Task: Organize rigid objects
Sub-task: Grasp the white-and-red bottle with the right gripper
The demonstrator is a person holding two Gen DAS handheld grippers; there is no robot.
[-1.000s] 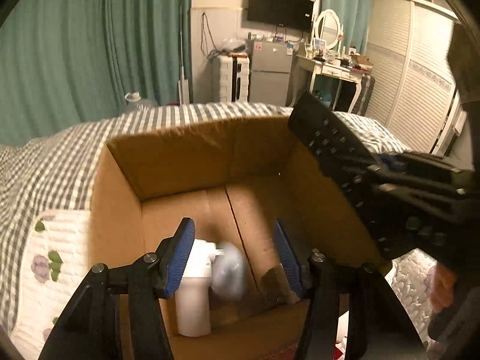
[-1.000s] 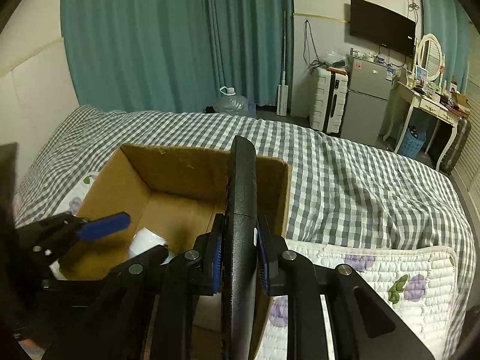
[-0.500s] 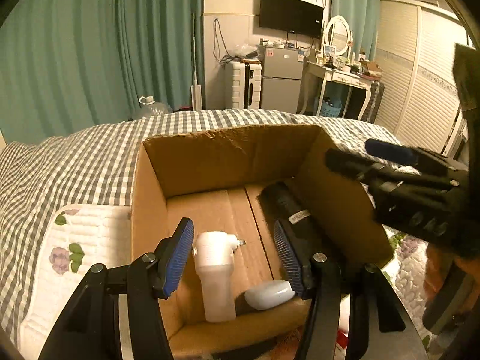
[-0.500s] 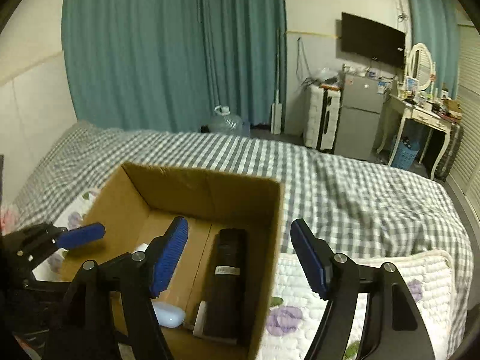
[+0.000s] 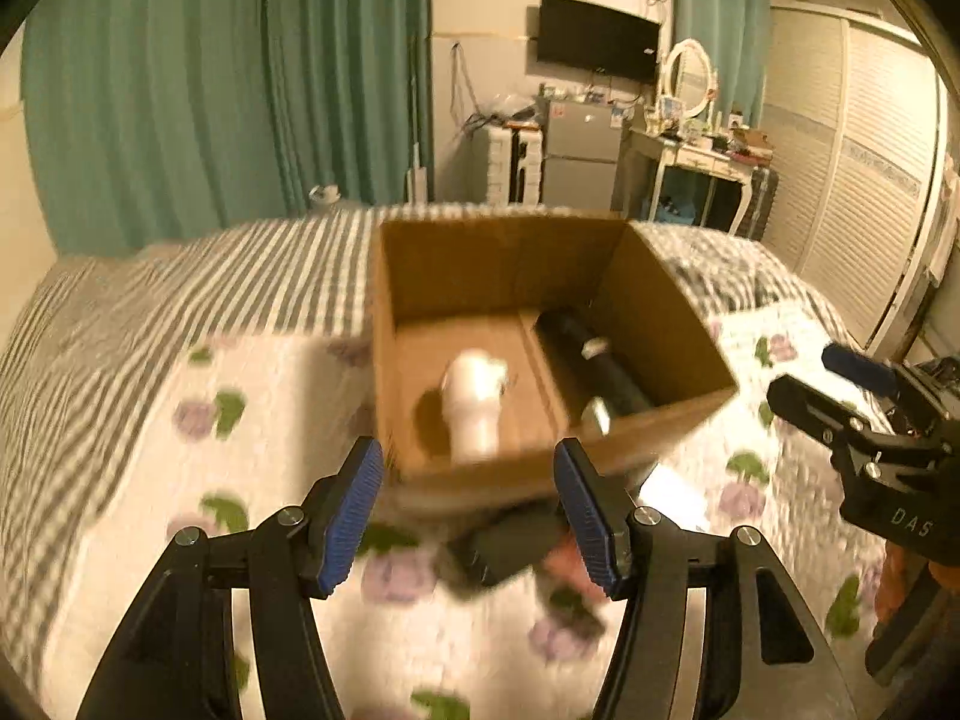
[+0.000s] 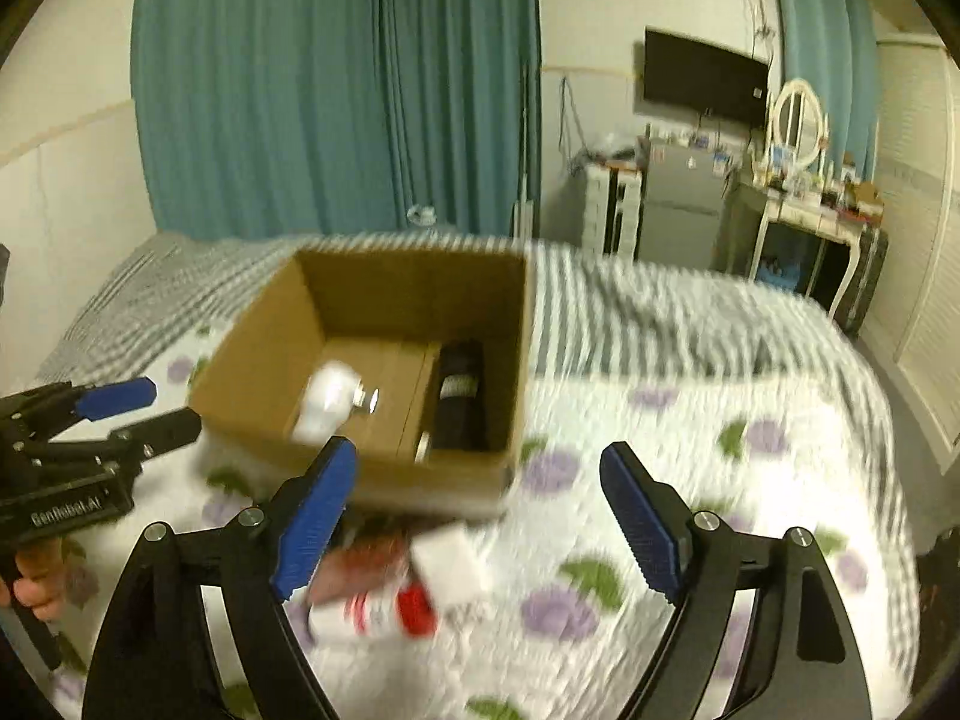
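Lying under everything, a floral quilt (image 6: 690, 480). Hovering left, left gripper (image 5: 471, 513) spread, empty. Holding white bottle (image 6: 327, 399) and black remote (image 6: 459, 396), cardboard box (image 6: 510, 360). Right gripper (image 6: 474, 525) gaping, likely needing blurred loose items (image 6: 420, 576) next.

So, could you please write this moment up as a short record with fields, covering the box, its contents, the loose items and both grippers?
container: cardboard box, open-topped, on the bed's floral quilt
in box, left part: white bottle
in box, right part: black remote, lying along the right wall
outside box: blurred red and white items on the quilt by the near wall; what they are cannot be told
left gripper: open, empty, near side of the box
right gripper: open, empty, near side of the box
image quality: motion blur in both views
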